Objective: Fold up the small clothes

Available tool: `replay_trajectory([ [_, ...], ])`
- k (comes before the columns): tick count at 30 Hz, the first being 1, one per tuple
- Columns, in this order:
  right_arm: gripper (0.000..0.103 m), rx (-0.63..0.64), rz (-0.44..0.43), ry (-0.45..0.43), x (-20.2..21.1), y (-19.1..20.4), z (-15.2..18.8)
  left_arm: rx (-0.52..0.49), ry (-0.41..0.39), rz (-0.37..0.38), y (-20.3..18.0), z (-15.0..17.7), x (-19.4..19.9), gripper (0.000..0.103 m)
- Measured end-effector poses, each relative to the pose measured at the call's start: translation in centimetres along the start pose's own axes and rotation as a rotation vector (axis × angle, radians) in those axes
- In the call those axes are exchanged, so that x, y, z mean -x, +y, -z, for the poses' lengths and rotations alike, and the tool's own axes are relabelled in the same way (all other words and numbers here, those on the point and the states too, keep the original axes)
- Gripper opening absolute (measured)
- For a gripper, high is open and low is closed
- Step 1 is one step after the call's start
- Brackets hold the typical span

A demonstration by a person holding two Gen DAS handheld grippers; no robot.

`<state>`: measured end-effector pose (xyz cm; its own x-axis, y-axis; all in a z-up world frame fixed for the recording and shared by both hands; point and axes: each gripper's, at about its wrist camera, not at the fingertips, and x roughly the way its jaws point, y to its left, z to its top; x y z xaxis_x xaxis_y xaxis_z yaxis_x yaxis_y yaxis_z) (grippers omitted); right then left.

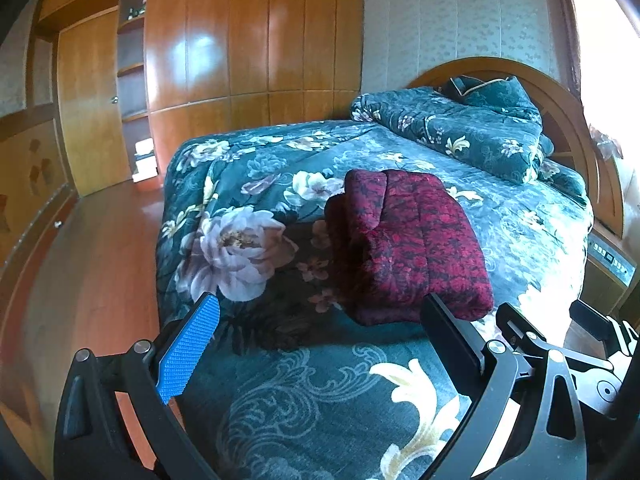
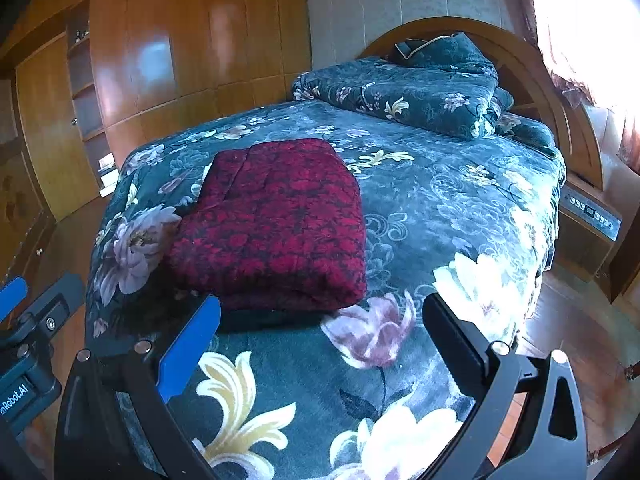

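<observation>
A dark red patterned garment lies folded into a thick rectangle on the bed's teal floral cover. It also shows in the right wrist view. My left gripper is open and empty, held just short of the garment's near edge. My right gripper is open and empty, a little back from the garment's near right corner. The right gripper's body shows at the right edge of the left wrist view. The left gripper's body shows at the left edge of the right wrist view.
A bunched teal floral quilt lies at the head of the bed against a curved wooden headboard. Wooden wardrobes line the wall to the left. A bedside unit with buttons stands on the right. The wood floor surrounds the bed.
</observation>
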<state>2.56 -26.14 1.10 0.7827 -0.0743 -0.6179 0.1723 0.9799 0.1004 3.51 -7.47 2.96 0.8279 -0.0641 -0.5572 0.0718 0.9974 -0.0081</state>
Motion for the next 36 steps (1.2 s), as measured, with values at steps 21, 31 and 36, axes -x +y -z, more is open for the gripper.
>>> replay_trajectory([
  [21, 0.101, 0.014, -0.01, -0.008, 0.2, 0.4, -0.1, 0.015, -0.006, -0.009, 0.4, -0.1, 0.3, 0.099],
  [31, 0.101, 0.018, -0.012, 0.005, -0.3, 0.5, 0.0, 0.019, 0.009, -0.015, 0.7, -0.1, 0.0, 0.099],
  [36, 0.101, 0.018, -0.013, 0.022, -1.0, 0.3, 0.3, 0.03, 0.043, -0.02, 0.9, -0.1, -1.1, 0.099],
])
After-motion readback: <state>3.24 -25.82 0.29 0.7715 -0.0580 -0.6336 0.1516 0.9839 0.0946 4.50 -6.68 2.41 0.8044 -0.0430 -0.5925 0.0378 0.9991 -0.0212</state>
